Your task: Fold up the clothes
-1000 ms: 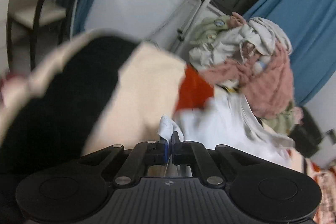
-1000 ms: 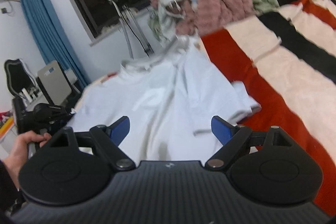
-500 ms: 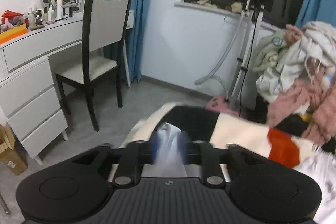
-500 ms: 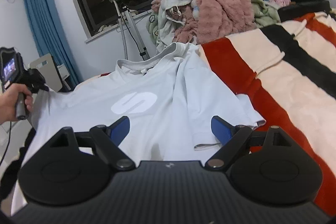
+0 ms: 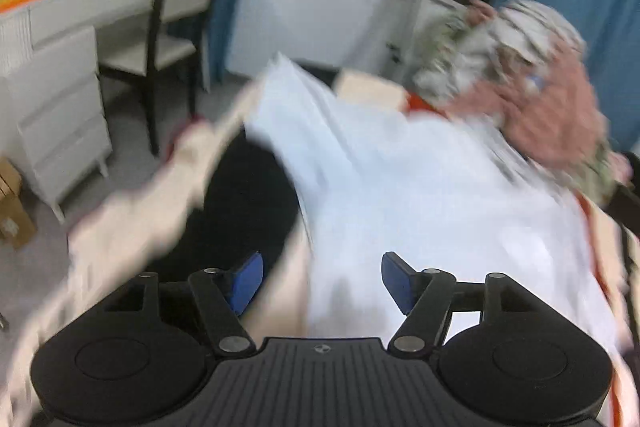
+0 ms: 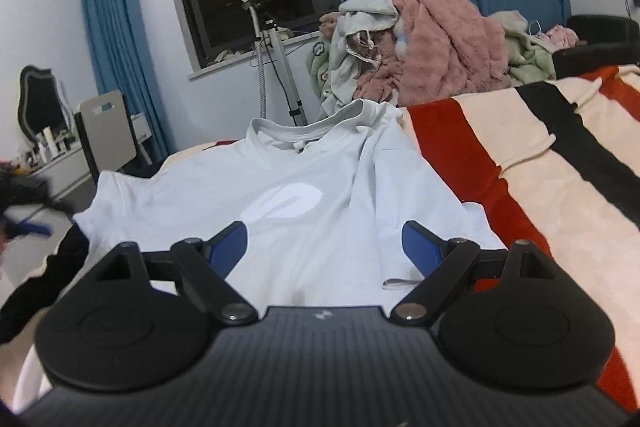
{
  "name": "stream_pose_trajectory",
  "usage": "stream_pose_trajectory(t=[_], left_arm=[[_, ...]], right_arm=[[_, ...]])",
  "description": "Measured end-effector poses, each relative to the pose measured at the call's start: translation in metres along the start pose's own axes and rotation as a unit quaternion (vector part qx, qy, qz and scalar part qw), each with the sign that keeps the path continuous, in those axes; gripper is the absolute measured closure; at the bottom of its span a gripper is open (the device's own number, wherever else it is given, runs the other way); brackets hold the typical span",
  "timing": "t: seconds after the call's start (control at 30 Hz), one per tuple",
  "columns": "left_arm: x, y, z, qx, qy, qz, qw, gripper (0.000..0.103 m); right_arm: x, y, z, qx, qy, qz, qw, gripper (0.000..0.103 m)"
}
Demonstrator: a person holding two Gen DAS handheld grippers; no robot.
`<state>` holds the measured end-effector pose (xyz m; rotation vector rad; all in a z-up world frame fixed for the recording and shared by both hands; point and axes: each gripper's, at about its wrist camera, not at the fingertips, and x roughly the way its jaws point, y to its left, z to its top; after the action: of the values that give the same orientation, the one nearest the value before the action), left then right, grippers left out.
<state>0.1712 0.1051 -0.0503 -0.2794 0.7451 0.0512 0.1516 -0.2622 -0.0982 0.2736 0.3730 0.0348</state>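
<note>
L tongs (image 5: 321,281) have just been opening, nothing pinched; R tongs (image 6: 325,247) gape, empty, over tee (image 6: 304,187). Tee lies spread flat, front up, on striped blanket (image 6: 560,187). No fold made yet; heap (image 6: 420,39) at the back still waits.

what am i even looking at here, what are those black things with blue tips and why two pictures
Those black things are hand-held grippers, one in each of a person's hands, not robot arms. Each carries a wide-angle camera looking forward along its two blue-padded fingers, hence two pictures.

The blurred picture is from the left gripper; its jaws have just been opening and grip nothing. The sharp one is from the right gripper, also open and empty.

Both look at a white t-shirt spread face up, collar away from the camera, on a bed with a striped blanket in red, cream and black. Behind it sits a pile of clothes waiting to be folded. A chair stands by a dresser.
</note>
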Motion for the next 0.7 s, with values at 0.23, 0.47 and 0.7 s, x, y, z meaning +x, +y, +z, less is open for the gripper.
stream_pose_trajectory(t=[0.23, 0.47, 0.7], left_arm=[[-0.080, -0.010, -0.093, 0.038, 0.009, -0.050, 0.9980, 0.035], [-0.095, -0.003, -0.142, 0.034, 0.070, -0.028, 0.9966, 0.036], [-0.103, 0.010, -0.151, 0.018, 0.072, -0.013, 0.9971, 0.037]], right_arm=[[-0.032, 0.012, -0.011, -0.022, -0.005, -0.017, 1.000, 0.017], [-0.053, 0.005, -0.009, -0.014, 0.016, -0.040, 0.999, 0.017], [-0.059, 0.000, -0.011, -0.028, 0.019, -0.061, 0.998, 0.017]])
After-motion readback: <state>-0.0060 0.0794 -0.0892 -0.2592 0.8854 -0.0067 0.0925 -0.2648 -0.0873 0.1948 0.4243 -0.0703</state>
